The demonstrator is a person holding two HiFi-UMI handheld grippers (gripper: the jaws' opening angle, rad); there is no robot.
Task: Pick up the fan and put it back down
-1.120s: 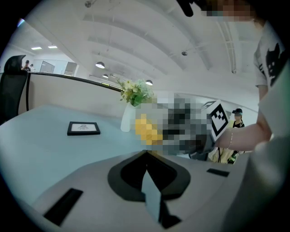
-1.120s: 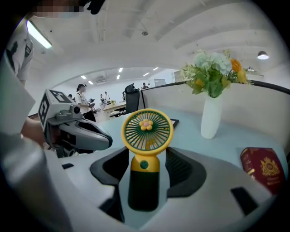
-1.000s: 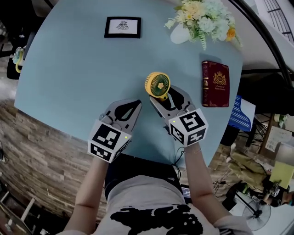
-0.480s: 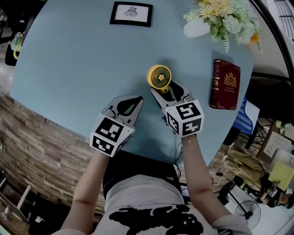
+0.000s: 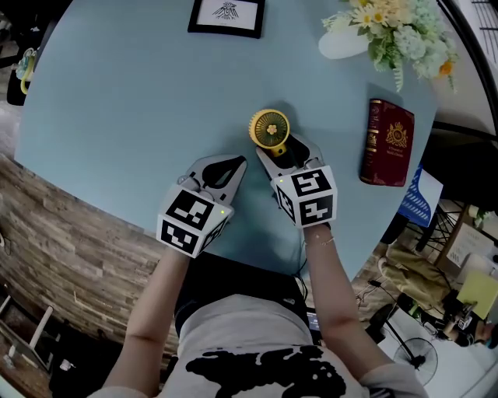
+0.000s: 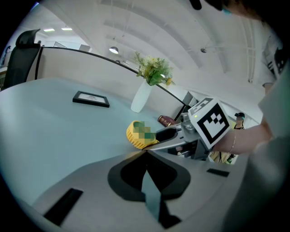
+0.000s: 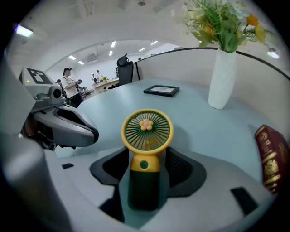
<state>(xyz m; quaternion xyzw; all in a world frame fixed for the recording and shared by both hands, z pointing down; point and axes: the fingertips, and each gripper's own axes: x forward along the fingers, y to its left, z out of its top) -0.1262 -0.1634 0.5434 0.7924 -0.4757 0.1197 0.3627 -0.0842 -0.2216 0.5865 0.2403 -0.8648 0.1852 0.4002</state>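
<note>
We see right tongs (image 5: pixel 286 153) pinching fan (image 7: pixel 147 131) by dark handle, head upright above counter (image 5: pixel 117 93); left tongs (image 6: pixel 146 154) pressed together, empty, alongside.

No text, number or brand name can be read from this position. The red book (image 5: pixel 387 142) carries a gold crest with small gold lettering beside it, too fine to read. The black-framed card (image 5: pixel 226 15) shows a dark emblem; any print with it is too small to tell. The marker cube (image 5: pixel 191 221) of the left gripper (image 5: pixel 236 163) and the marker cube (image 5: pixel 306 196) of the right gripper (image 5: pixel 280 149) carry square black-and-white coded patterns, not lettering.
</note>
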